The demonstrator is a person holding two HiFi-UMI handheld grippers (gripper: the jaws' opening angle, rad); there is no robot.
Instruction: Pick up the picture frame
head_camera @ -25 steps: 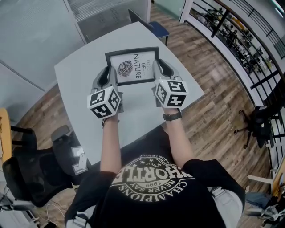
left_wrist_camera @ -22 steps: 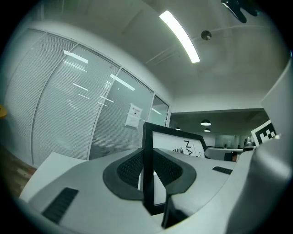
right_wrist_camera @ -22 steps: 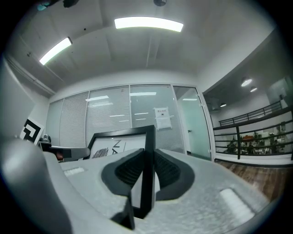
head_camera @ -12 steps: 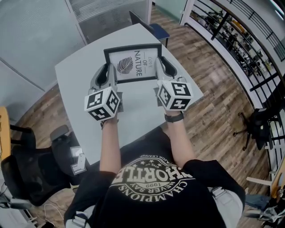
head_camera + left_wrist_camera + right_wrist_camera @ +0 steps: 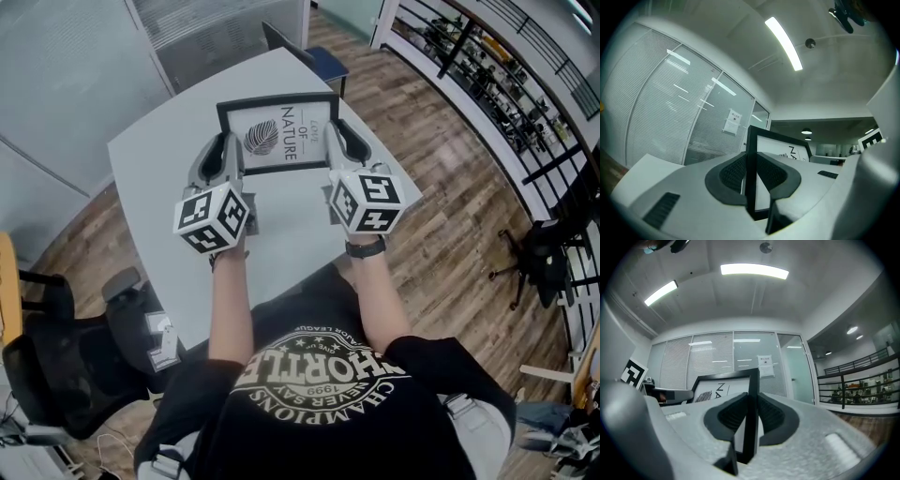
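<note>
The picture frame [image 5: 278, 134], black-edged with a white leaf print, hangs above the grey table [image 5: 159, 178], its face turned toward the head camera. My left gripper [image 5: 228, 157] is shut on its left edge and my right gripper [image 5: 336, 142] is shut on its right edge. In the left gripper view the thin black frame edge [image 5: 751, 140] runs up between the dark pads of the left gripper [image 5: 752, 183]. The right gripper view shows the same: the frame edge [image 5: 753, 380] is pinched in the right gripper [image 5: 751, 420].
A black office chair [image 5: 66, 366] stands at the lower left beside the table. A blue chair [image 5: 319, 58] sits at the table's far end. A dark railing [image 5: 487, 75] runs along the right over wood flooring. Glass partitions with blinds [image 5: 84, 56] close the far left.
Both grippers have risen slightly with the frame held between them, carrying it a little farther from the person. The grip on both edges is unchanged.
</note>
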